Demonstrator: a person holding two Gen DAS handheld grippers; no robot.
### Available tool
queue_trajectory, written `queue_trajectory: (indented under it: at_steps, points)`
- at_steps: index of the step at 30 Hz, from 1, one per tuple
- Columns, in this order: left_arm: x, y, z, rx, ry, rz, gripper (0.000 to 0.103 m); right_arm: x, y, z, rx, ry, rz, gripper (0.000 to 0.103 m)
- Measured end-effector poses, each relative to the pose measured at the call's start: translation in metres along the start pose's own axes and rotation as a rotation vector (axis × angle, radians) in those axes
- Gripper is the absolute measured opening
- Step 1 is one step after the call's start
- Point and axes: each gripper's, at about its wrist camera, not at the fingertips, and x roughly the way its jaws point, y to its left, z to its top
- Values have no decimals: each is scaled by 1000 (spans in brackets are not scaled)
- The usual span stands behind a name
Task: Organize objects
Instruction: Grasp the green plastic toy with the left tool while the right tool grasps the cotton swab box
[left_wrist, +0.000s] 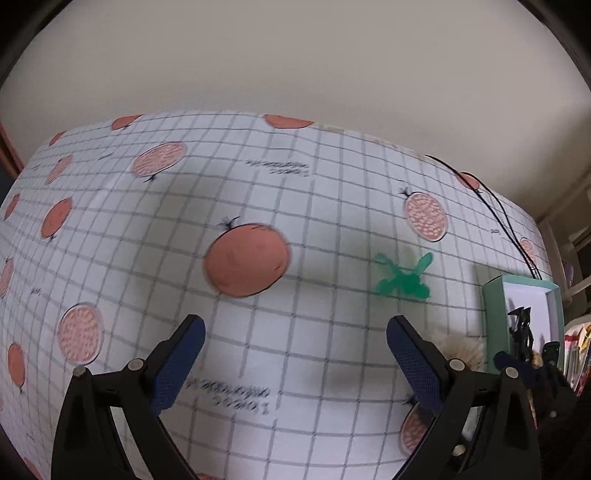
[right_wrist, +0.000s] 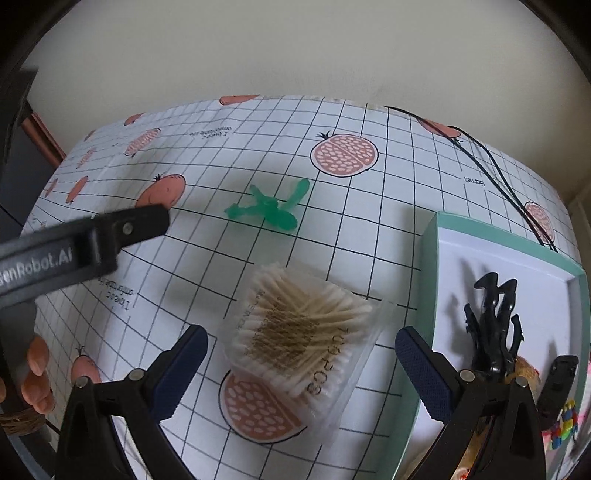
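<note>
Two grippers hang spread and empty over the pomegranate-print tablecloth: left gripper, then right gripper. A translucent green clip lies mid-table; nearer, a clear pack of cotton swabs lies between the right fingers; rightmost, black claw clips sit in a mint-edged tray

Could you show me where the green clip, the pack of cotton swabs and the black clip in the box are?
green clip (right_wrist: 275, 214): right wrist view, on its central hinge.
pack of cotton swabs (right_wrist: 299, 328): right wrist view, on the middle of the swabs.
black clip (right_wrist: 493, 325): right wrist view, on its body, inside the box (right_wrist: 432, 236).
</note>
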Motion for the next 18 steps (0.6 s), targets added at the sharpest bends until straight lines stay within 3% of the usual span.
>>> queue_trajectory:
  at_steps: [18]
  points:
    - [37,-53,24,128,13,-57,97,12,-8,11,16,3,15,82]
